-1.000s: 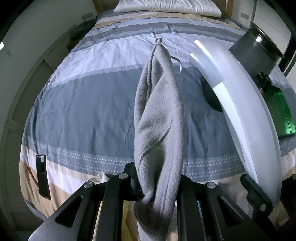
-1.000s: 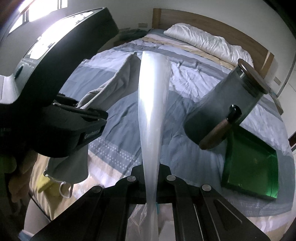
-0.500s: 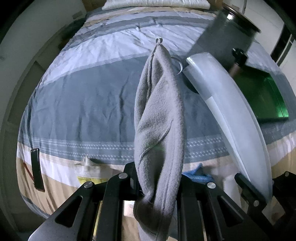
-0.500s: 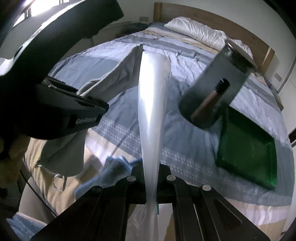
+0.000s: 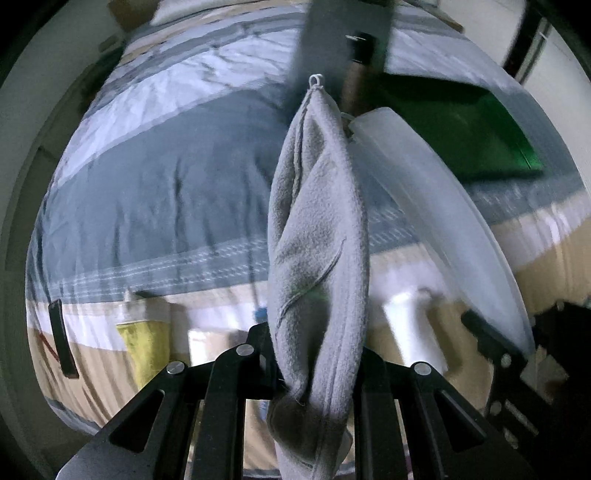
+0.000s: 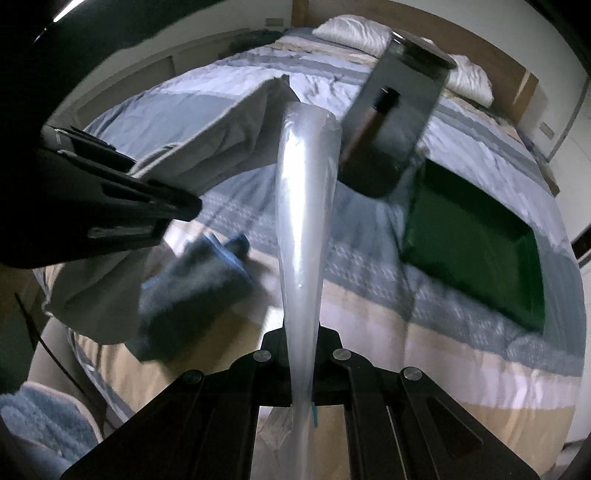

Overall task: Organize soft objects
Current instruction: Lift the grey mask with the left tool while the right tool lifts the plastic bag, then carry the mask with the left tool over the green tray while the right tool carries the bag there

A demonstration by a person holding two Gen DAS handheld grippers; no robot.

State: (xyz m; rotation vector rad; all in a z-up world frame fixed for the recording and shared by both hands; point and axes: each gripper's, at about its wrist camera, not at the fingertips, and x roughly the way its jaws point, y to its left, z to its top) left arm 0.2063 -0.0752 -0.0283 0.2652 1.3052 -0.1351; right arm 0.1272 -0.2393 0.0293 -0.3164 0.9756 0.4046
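Right now both grippers hang over the bed's [image 6: 236, 96] foot edge. Left gripper [image 5: 314, 369] is clamped on a grey fleece cloth [image 5: 317, 236] w/ a small loop at 12 o'clock. Right gripper [image 6: 301, 369] is pinched tight on a clear plastic bag [image 6: 304, 206]. Green tray [image 6: 476, 243] lies at 3 o'clock, blue towel [image 6: 195, 288] at 9.

Blurred dark blue cloth [image 6: 195, 284] near the bed's edge [image 6: 424, 354]; yellow item [image 5: 144, 343] smeared, unidentifiable; grey towel [image 5: 317, 236] cut off below; tall container's [image 5: 332, 33] top cropped.
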